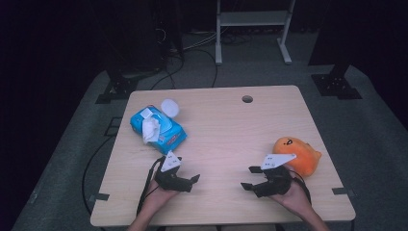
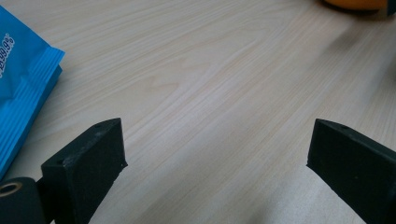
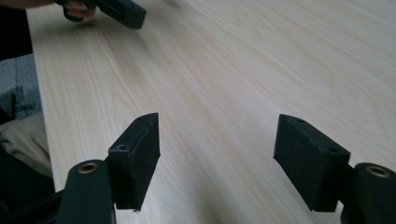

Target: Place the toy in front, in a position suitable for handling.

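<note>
A blue pack of wet wipes (image 1: 158, 127) lies at the table's left with a white tissue sticking out of its top; its corner shows in the left gripper view (image 2: 23, 93). An orange plush toy (image 1: 297, 155) sits near the right edge, just behind my right hand; its edge shows at the top of the left gripper view (image 2: 355, 3). My left gripper (image 1: 190, 175) rests low at the front left, pointing right, its jaws open over bare wood (image 2: 217, 149). My right gripper (image 1: 248, 178) points left toward it, jaws open and empty (image 3: 217, 149).
A small white round lid (image 1: 169, 108) lies behind the wipes pack. The wooden table (image 1: 226, 130) has a cable hole (image 1: 247, 99) near its far edge. The left gripper (image 3: 116, 11) shows far off in the right gripper view. Dark stands and cables ring the table.
</note>
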`<state>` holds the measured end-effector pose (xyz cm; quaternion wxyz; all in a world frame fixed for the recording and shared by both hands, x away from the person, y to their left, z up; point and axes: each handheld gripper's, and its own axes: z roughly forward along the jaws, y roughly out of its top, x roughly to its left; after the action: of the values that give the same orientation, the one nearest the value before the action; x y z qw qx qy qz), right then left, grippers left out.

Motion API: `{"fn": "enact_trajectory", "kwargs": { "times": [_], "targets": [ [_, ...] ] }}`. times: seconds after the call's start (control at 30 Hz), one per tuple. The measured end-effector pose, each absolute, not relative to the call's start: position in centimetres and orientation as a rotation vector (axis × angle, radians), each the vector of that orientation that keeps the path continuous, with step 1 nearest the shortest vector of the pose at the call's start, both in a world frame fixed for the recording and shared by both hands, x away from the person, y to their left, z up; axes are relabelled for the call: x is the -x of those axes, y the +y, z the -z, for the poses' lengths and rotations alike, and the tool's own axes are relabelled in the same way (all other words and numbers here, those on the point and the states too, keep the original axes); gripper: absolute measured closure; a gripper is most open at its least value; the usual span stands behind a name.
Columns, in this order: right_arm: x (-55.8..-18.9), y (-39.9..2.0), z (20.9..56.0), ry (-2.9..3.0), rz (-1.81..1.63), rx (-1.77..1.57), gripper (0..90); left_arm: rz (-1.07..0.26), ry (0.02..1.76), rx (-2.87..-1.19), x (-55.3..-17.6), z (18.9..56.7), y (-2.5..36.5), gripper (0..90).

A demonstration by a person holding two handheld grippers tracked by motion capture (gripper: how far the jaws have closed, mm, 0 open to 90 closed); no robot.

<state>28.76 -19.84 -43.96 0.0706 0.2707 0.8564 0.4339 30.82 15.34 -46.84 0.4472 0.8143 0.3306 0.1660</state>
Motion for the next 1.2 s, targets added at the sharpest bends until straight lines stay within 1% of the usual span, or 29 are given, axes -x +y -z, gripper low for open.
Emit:
{"fn": "enact_trajectory", "kwargs": {
  "times": [0.17, 0.23, 0.43, 0.53, 0.73, 1.03, 1.2],
  "targets": [
    [-28.5, -19.8, 43.1, 2.565, -1.304, -0.786, 30.2, -0.414, 0.818, -2.012, -30.8, 46.8, 15.4, 3.3],
    [-28.5, -20.0, 42.8, 2.554, -1.310, -0.783, 31.2, -0.396, 0.821, -2.002, -30.7, 46.8, 15.4, 3.3],
    [-28.6, -21.6, 41.1, 2.488, -1.337, -0.803, 31.6, -0.399, 0.816, -2.006, -30.7, 46.8, 15.3, 3.3],
    [-28.7, -23.1, 40.4, 2.442, -1.337, -0.833, 32.5, -0.373, 0.826, -1.998, -30.8, 47.0, 15.2, 3.3],
    [-28.9, -25.2, 39.6, 2.379, -1.352, -0.879, 33.1, -0.387, 0.818, -2.005, -30.8, 46.9, 15.2, 3.3],
    [-29.0, -27.9, 39.5, 2.309, -1.316, -0.943, 33.9, -0.406, 0.821, -1.999, -30.7, 46.7, 15.5, 3.3],
    [-29.1, -30.0, 39.1, 2.234, -1.306, -0.997, 34.3, -0.402, 0.816, -2.009, -30.8, 46.8, 15.3, 3.3]
  ]
}}
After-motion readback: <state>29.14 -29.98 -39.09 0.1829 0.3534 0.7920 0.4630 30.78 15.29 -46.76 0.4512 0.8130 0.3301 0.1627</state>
